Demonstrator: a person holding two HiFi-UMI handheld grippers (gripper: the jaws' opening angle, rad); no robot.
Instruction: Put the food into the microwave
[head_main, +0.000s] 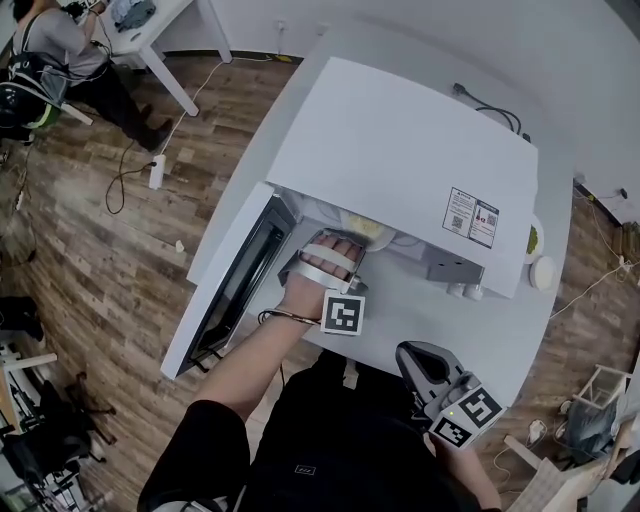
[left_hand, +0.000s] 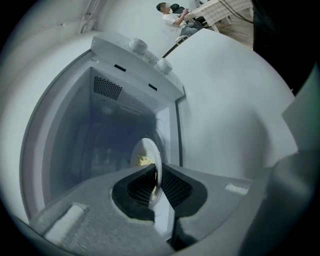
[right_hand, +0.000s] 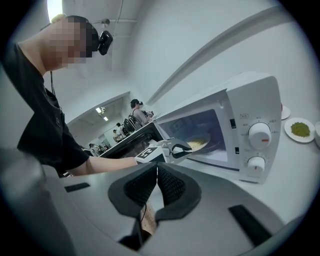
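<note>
The white microwave (head_main: 400, 150) stands on a white table with its door (head_main: 225, 285) swung open to the left. My left gripper (head_main: 348, 242) reaches into the opening, shut on the rim of a white plate (head_main: 372, 232) of yellow food. In the left gripper view the plate (left_hand: 150, 152) stands edge-on between the pads of the gripper (left_hand: 156, 182), with the food (left_hand: 145, 160) beyond it in the cavity (left_hand: 75, 130). My right gripper (head_main: 412, 352) hangs near my body, shut on nothing. The right gripper view shows its pads (right_hand: 170, 182) meeting and, farther off, the plate (right_hand: 199, 144) in the cavity.
A small plate of green powder (right_hand: 300, 129) lies on the table right of the microwave, beside a white round lid (head_main: 543, 272). Two knobs (right_hand: 260, 134) sit on the control panel. A person (head_main: 60, 50) sits at a desk far left.
</note>
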